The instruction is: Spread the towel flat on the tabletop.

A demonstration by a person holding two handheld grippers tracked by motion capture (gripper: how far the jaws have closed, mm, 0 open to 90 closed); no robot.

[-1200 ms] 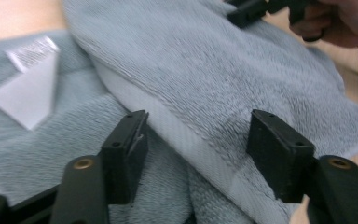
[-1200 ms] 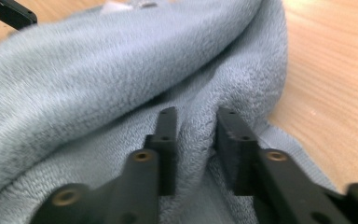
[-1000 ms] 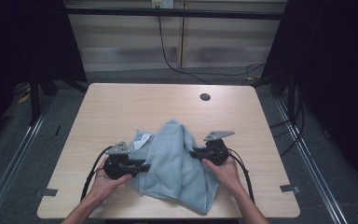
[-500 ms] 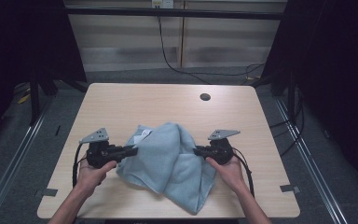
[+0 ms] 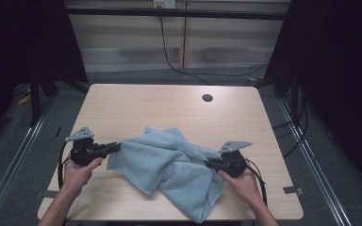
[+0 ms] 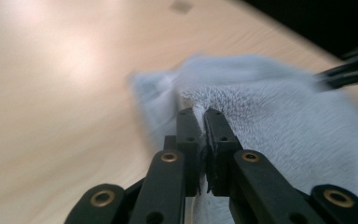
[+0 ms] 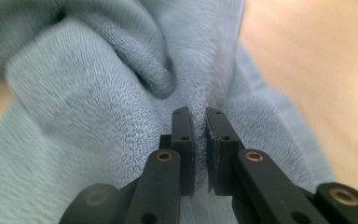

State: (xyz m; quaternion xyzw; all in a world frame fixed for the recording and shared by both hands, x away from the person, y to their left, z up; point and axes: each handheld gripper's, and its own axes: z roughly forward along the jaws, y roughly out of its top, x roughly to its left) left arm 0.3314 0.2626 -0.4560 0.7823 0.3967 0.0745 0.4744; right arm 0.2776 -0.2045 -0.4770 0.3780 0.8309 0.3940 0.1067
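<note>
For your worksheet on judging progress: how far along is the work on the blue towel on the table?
Done: both grippers have just closed on the towel, the left gripper at its left edge, the right gripper at its right side. In hand: the cloth hangs bunched between them above the table. Left: it is crumpled, neither spread flat nor folded.

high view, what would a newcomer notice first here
A rumpled light blue towel lies across the near half of the wooden table, one end hanging over the near edge. The left gripper and the right gripper are each shut on a fold of it, at opposite sides.
</note>
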